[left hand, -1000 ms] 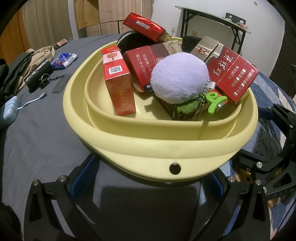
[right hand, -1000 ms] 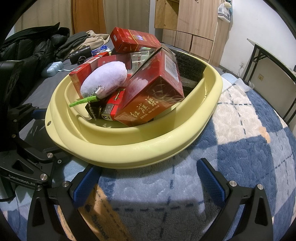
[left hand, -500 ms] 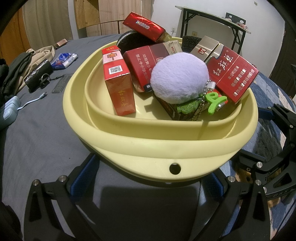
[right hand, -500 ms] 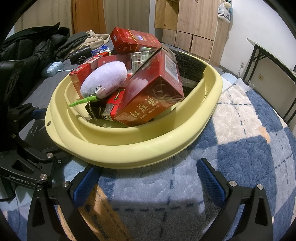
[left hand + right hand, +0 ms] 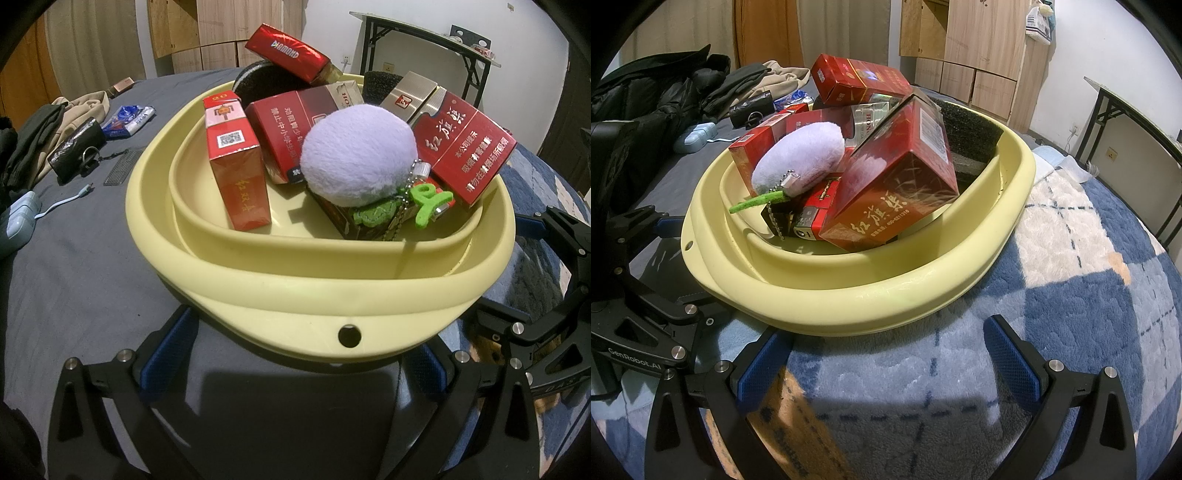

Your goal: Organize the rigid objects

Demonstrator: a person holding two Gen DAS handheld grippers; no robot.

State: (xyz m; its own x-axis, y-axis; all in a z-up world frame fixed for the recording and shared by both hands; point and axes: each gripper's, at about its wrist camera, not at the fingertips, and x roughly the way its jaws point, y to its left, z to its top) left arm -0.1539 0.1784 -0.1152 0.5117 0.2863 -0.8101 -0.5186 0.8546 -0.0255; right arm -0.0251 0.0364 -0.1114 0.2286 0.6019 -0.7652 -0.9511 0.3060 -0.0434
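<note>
A pale yellow basin (image 5: 258,288) (image 5: 886,295) rests on the bed, filled with several red cigarette boxes, one standing upright (image 5: 236,166) and a large one leaning at the right (image 5: 469,147) (image 5: 897,184). A lilac plush ball (image 5: 358,158) (image 5: 801,158) with a green tag and bead chain lies on top. Black foam (image 5: 967,125) sits at the basin's far side. My left gripper (image 5: 295,373) is open just before the basin's near rim, holding nothing. My right gripper (image 5: 886,365) is open at the rim on its side, empty too.
A grey sheet (image 5: 74,277) lies left of the basin, with a black pouch (image 5: 74,151), a blue packet (image 5: 127,118), a comb, a cable and clothes. A blue-and-white plaid blanket (image 5: 1089,277) lies to the right. A folding table (image 5: 424,40) stands behind.
</note>
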